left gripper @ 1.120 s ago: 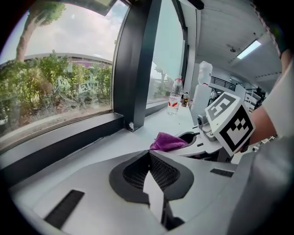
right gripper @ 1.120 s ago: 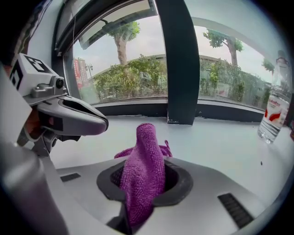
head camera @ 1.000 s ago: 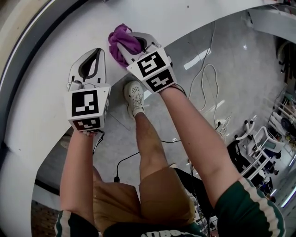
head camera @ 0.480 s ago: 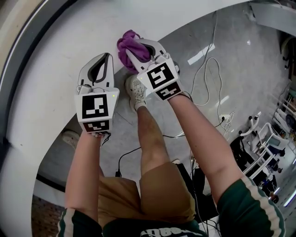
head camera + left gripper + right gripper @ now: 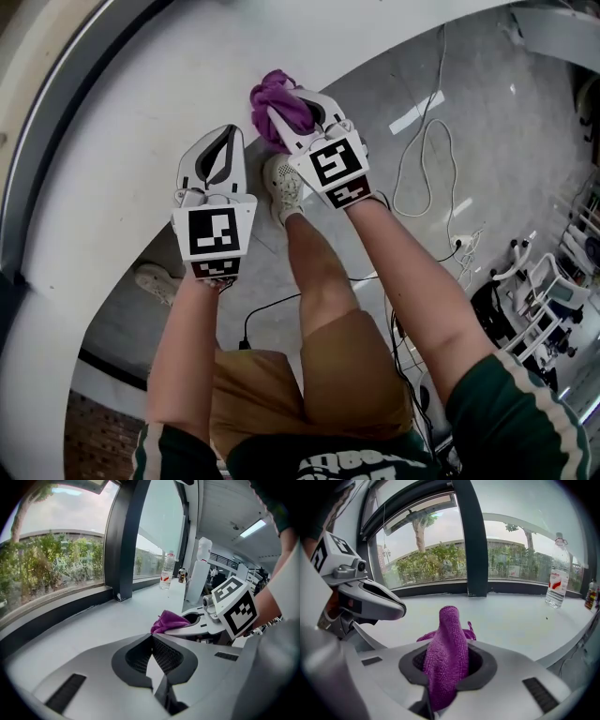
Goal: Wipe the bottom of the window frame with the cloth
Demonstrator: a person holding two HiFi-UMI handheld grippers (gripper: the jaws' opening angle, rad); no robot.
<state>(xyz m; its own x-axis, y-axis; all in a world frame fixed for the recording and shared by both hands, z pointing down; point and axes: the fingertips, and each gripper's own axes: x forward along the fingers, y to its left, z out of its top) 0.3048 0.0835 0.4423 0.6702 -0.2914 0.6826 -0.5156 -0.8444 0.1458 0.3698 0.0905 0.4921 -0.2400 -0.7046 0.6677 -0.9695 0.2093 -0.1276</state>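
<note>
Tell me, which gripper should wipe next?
Probably the right gripper: it is shut on the purple cloth over the white sill. The left gripper is shut with nothing in it.

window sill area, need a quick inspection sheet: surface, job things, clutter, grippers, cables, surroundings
surface: white sill, cloth end resting on it
job's things: purple cloth; dark window frame along the sill's far edge
clutter: water bottle upright on the sill
grippers: left gripper shut, holding nothing; right gripper shut on the cloth
cables: white cable and black cable loose on the floor
surroundings: bushes outside the glass
</note>
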